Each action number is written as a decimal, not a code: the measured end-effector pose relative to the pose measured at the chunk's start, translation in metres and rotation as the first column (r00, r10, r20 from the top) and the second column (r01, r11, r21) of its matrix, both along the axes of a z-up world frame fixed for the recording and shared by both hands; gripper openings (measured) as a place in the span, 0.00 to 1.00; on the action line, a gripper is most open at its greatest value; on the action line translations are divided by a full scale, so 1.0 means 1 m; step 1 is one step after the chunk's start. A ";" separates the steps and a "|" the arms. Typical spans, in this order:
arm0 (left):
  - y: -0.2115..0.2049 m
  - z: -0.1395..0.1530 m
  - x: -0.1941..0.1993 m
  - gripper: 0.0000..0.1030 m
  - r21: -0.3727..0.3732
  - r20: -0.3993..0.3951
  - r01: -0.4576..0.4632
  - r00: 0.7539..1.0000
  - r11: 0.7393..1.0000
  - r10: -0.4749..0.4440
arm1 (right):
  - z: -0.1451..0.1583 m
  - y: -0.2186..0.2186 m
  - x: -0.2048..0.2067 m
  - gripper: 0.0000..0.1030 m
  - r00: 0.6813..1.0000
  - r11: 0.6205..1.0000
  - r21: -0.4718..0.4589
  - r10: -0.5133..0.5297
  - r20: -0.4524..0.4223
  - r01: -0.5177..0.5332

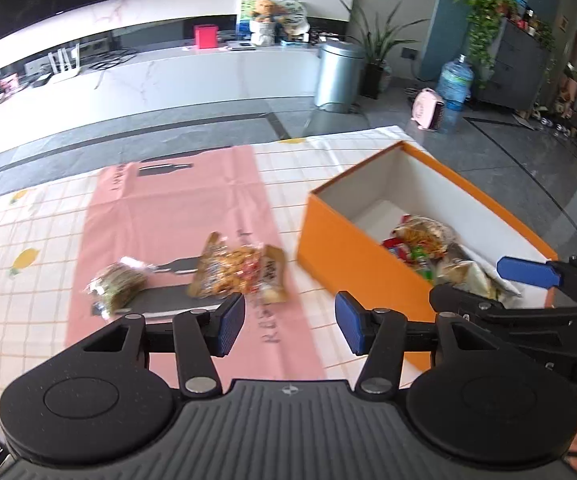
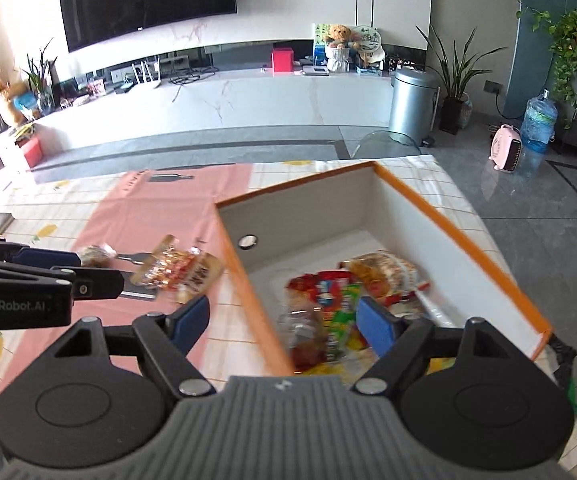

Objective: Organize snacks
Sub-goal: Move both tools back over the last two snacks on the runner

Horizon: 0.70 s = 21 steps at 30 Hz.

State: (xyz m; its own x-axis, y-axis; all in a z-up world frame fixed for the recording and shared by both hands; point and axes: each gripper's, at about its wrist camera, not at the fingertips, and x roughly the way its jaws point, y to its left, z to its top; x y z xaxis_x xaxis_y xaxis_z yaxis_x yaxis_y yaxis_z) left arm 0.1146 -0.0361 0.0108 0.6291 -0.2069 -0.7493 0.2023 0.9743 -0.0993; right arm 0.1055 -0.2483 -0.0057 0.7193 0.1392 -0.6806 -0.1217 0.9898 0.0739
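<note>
In the left wrist view, a greenish snack packet (image 1: 117,285) lies at the lower left of a pink mat (image 1: 176,216) spread on the checked tabletop (image 1: 28,232). Just to its right, still on the mat, a bundle of orange and brown snack packets (image 1: 240,270) sits near the middle of the frame. Below them the left gripper (image 1: 290,322) hangs with its blue fingers (image 1: 230,324) apart and nothing between them. To the right stands an open orange box (image 1: 340,248), white inside, holding a heap of mixed snack packets (image 1: 428,246) in its near half. At the far right edge the right gripper (image 1: 528,274) reaches in over the box's near corner.

In the right wrist view, the left gripper (image 2: 48,258) enters from the left edge, level with the greenish packet (image 2: 94,256) on the pink mat (image 2: 160,208). The orange and brown bundle (image 2: 182,270) lies to the right of that, close to the orange box's (image 2: 468,236) left wall but not touching it. The right gripper (image 2: 284,320) hovers above the box's near left wall, fingers (image 2: 374,326) spread wide and empty; the left finger is over the tabletop, the right one over the box. The heaped packets (image 2: 352,292) fill the box's lower middle, motion-blurred.
</note>
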 end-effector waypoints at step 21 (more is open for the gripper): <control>0.117 -0.027 0.015 0.63 -0.102 -0.035 -0.174 0.985 0.980 0.171 | -0.050 0.112 0.024 0.72 0.997 0.997 -0.037 0.070 0.012 -0.070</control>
State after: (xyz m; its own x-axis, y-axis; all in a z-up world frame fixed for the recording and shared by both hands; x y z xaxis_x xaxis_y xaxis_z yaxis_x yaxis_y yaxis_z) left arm 0.1299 0.0808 -0.0159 0.6430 -0.1749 -0.7456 0.0284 0.9784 -0.2050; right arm 0.1291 -0.1364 -0.0553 0.7174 0.1652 -0.6768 -0.1916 0.9808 0.0362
